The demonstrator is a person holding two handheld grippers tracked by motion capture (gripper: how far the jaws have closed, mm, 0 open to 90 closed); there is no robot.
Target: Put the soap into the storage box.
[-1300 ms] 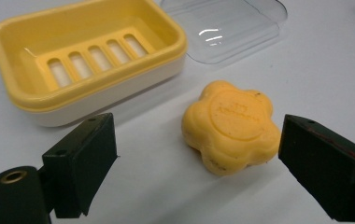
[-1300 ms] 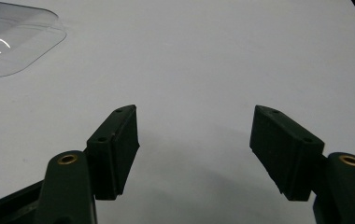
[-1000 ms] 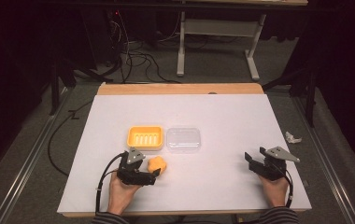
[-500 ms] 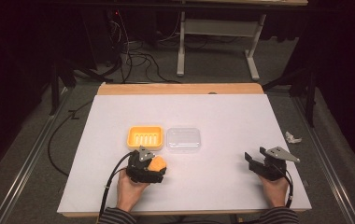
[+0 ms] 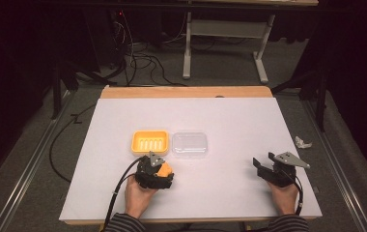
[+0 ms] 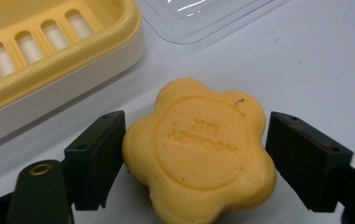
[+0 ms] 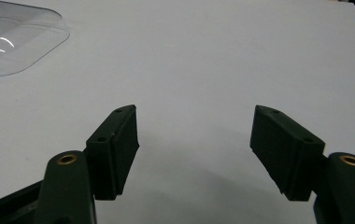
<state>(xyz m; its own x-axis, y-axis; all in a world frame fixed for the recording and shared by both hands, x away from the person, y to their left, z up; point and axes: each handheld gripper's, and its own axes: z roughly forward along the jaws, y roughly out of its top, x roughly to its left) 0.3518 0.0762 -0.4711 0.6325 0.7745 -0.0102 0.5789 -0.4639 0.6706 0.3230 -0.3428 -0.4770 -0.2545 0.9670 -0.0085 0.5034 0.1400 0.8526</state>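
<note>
So the left gripper [image 5: 158, 170] is down on the near-left part of the white table [image 5: 230, 116], and its jaws have just been closing in around a flower-shaped bar of orange soap [image 6: 199, 149]. From the left gripper view the soap sits flat on the table right between the two black pads. The pad on the left of that view looks like it's touching or as good as touching the soap's edge, while the other one has a sliver of table showing between it and the soap. So I'd call it narrowed around the soap but not squeezing it yet, not a real grip as far as I can tell.

The placement makes sense: the soap is just on the near side of the yellow soap dish [image 5: 149, 141], the one with the slotted drain insert, so it's a short hop from where it lies to where I'd guess it's meant to go. The clear lid [image 5: 190, 143] lies flat just to the right of the dish, touching or nearly so, out of the way so the dish stays open on top.

The right gripper [image 5: 271, 166] is parked well off on the near-right side with its jaws spread wide and nothing but bare table between them. It looks like it's just waiting, maybe for the lid. There's also a little crumpled white scrap [image 5: 303, 142] past the table's right edge.
</note>
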